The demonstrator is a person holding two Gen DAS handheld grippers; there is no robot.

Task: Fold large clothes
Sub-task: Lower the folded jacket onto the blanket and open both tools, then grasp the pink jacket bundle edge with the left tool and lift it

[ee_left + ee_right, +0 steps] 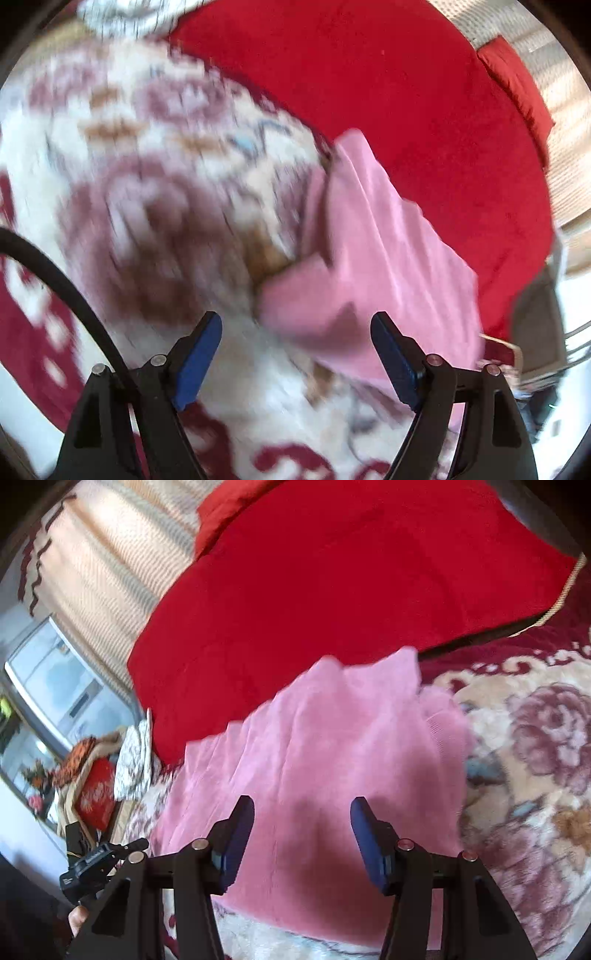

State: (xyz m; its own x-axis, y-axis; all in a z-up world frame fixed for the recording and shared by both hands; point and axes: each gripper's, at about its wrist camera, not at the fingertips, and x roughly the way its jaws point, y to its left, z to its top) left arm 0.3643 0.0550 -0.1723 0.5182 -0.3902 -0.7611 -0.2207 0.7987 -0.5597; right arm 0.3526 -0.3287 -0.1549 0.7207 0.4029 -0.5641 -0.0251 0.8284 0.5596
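The pink garment [314, 738] lies rumpled at centre frame on the floral blanket [535, 760]. Both the left gripper [295, 354] and right gripper [301, 834] stand open, empty. Grabbing a single layer could undo the fold.

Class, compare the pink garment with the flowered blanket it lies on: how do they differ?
The pink garment is one plain colour; the flowered blanket carries dark red and brown blooms on cream. The garment is bunched into folds, and the blanket lies spread beneath it. The garment is much the smaller. Both are soft fabric.
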